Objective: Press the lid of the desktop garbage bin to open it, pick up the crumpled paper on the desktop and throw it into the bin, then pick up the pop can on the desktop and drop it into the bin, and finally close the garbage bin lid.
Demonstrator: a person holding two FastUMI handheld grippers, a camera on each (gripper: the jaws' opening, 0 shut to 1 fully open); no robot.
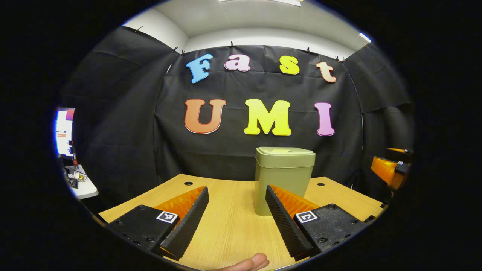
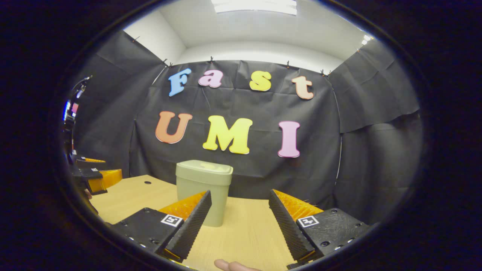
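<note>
An olive-green desktop bin (image 1: 283, 177) stands on the wooden table (image 1: 229, 226) with its lid down. My left gripper (image 1: 237, 194) hovers open in front of it, the bin just behind its right finger. In the right gripper view the same bin (image 2: 203, 188) stands left of centre, behind the left finger of my right gripper (image 2: 240, 197), which is open and holds nothing. The right gripper (image 1: 389, 169) also appears at the far right edge of the left gripper view, and the left gripper (image 2: 96, 177) at the far left of the right gripper view.
Two cable holes (image 1: 188, 183) mark the table's back edge. A screen (image 1: 64, 131) and a small white table (image 1: 81, 186) stand off to the left. A fingertip (image 1: 252, 263) shows at the bottom.
</note>
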